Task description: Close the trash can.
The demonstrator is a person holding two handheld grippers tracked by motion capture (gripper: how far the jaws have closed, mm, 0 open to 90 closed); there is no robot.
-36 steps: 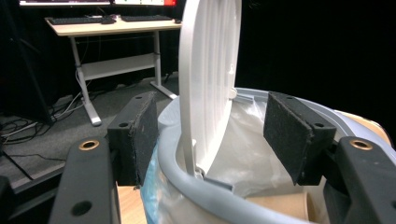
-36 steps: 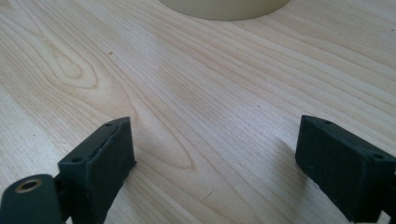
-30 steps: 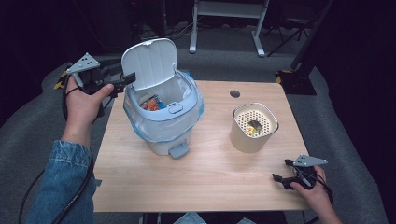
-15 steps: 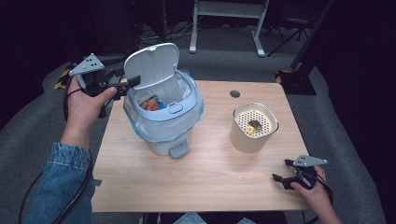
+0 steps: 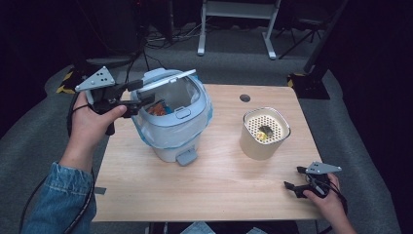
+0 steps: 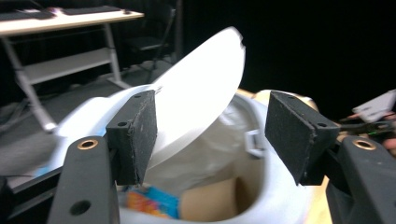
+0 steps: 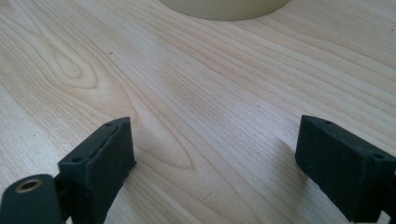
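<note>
Lid lower than before, unlabelled

Lighting: wooden table brightly, evenly lit, probably from overhead; room behind it near black. Soft shadows beneath jaws. White lid motion-blurred, slightly overexposed.

Rectangular light wooden table occupies the frame centre, with a dark round grommet hole near its upper edge; a pale blue lidded plastic bin stands left of centre; a cream cylindrical container with perforated top stands right of centre.
</note>
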